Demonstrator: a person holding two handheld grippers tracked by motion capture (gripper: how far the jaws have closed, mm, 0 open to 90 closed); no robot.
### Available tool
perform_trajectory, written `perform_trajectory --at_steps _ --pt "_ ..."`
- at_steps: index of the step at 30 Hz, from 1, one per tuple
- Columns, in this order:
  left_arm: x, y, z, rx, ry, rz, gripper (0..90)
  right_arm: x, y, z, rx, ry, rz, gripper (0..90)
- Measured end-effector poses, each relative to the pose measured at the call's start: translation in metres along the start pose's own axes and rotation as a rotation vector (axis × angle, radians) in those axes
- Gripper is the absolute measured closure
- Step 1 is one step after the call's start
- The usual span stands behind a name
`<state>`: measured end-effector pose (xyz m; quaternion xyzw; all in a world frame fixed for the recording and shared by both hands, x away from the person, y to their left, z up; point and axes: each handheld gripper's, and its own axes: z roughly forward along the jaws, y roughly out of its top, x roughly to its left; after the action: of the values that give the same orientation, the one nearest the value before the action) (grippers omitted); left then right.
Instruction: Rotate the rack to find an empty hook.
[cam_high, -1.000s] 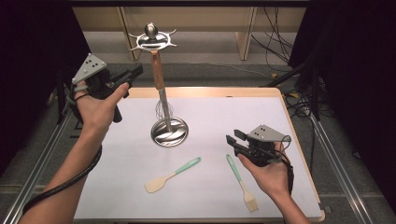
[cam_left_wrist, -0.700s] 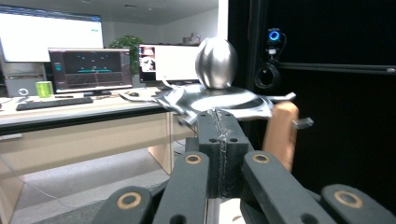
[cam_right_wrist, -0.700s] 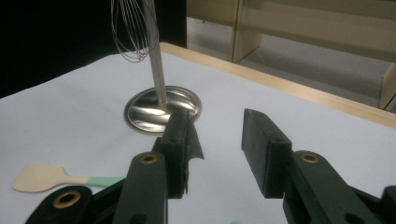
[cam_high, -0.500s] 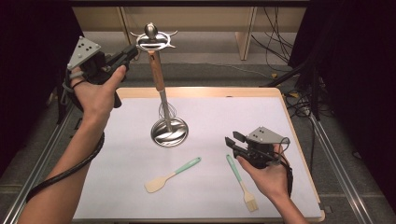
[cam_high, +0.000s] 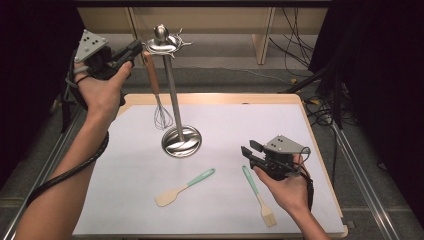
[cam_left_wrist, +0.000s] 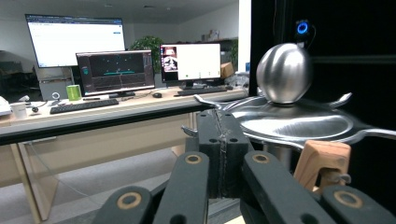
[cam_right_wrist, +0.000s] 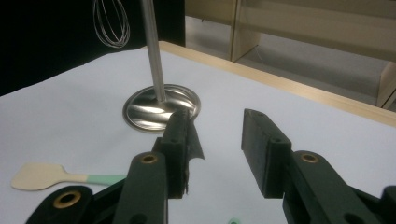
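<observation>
Two hand-held grippers: the left hand-held gripper (cam_high: 134, 50) is shut and empty beside the rack (cam_high: 172, 90) where the whisk (cam_high: 156, 92) hangs; the right hand-held gripper (cam_high: 250, 149) waits open near the bench's right edge

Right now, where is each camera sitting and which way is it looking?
High view: sits above the person's side, looking forward and down on the table; both forearms, the left gripper and right gripper show.
Left gripper view: rides the left gripper, looking level past its shut fingers at the stand's top and an office.
Right gripper view: rides the right gripper, looking low across the table between its open fingers.
Shared: all three show the stand; high and right gripper views share the whisk and spatula.
</observation>
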<state>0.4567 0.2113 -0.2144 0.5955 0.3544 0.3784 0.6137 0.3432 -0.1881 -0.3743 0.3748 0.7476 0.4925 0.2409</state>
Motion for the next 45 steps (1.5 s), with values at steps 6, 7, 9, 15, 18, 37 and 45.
perform_trajectory --at_steps 6,7,9,15,18,37,45 --pt "0.008 0.003 0.007 0.016 -0.011 -0.001 89.3 0.001 -0.001 -0.001 -0.001 -0.008 0.018 63.0" --pt "0.009 0.003 0.008 0.02 -0.013 -0.002 89.3 0.0 0.0 -0.001 -0.001 -0.011 0.0 63.0" --pt "0.011 0.004 0.01 0.025 -0.019 -0.001 89.3 0.0 0.0 -0.001 0.0 -0.001 0.016 63.0" --pt "0.012 0.005 0.013 0.037 -0.021 0.009 89.2 -0.001 0.0 0.0 -0.014 -0.003 0.012 63.0" --pt "0.011 0.005 0.009 0.032 -0.022 0.001 86.2 -0.002 0.0 -0.002 0.003 -0.002 0.0 62.9" --pt "-0.007 -0.071 -0.078 0.121 -0.038 -0.056 42.4 -0.014 0.003 0.002 -0.017 -0.032 0.013 62.5" --pt "-0.017 -0.097 -0.078 0.218 -0.047 -0.025 41.8 -0.013 0.003 -0.001 -0.027 -0.03 0.005 62.5"
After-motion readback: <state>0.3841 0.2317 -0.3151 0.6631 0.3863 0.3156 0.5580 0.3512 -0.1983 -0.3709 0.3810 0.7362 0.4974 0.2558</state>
